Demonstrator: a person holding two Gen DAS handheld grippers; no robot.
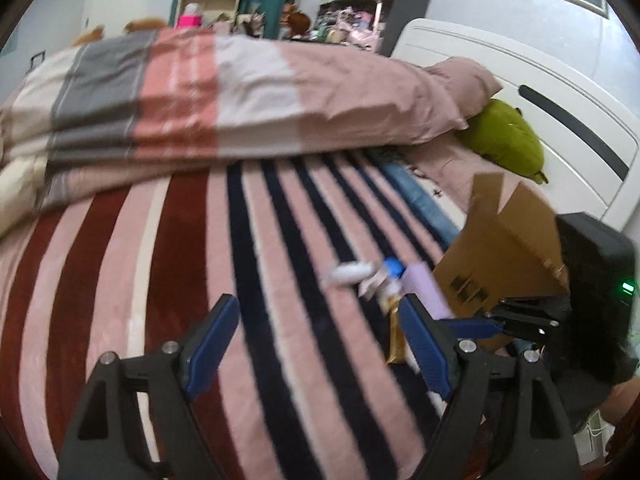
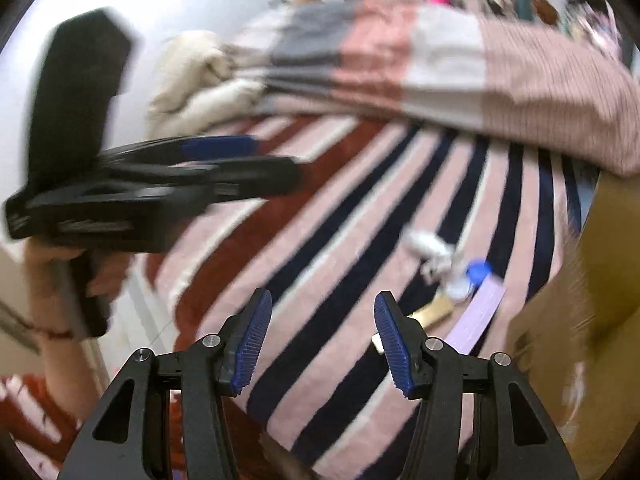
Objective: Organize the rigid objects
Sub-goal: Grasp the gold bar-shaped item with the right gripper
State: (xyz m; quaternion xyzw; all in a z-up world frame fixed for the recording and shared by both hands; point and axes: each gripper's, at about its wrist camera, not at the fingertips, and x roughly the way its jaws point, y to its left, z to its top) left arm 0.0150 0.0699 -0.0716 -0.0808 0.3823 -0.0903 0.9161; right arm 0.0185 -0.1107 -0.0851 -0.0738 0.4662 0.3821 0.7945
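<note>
Small objects lie in a cluster on the striped bed cover: a white item [image 1: 350, 273], a blue-capped bottle [image 1: 393, 269], a lilac flat box [image 1: 426, 290] and a gold bar [image 1: 396, 334]. The right wrist view shows them too: white item [image 2: 426, 242], blue cap [image 2: 479, 271], lilac box [image 2: 478, 314], gold bar [image 2: 434, 312]. A brown cardboard box [image 1: 504, 248] stands to their right. My left gripper [image 1: 320, 314] is open and empty, just left of the cluster. My right gripper [image 2: 323, 316] is open and empty, short of the objects.
A folded striped duvet [image 1: 200, 96] lies across the far side of the bed. A green plush [image 1: 506, 138] sits by the white headboard [image 1: 520, 80]. The other gripper [image 2: 168, 184] and the hand holding it hover at the left of the right wrist view.
</note>
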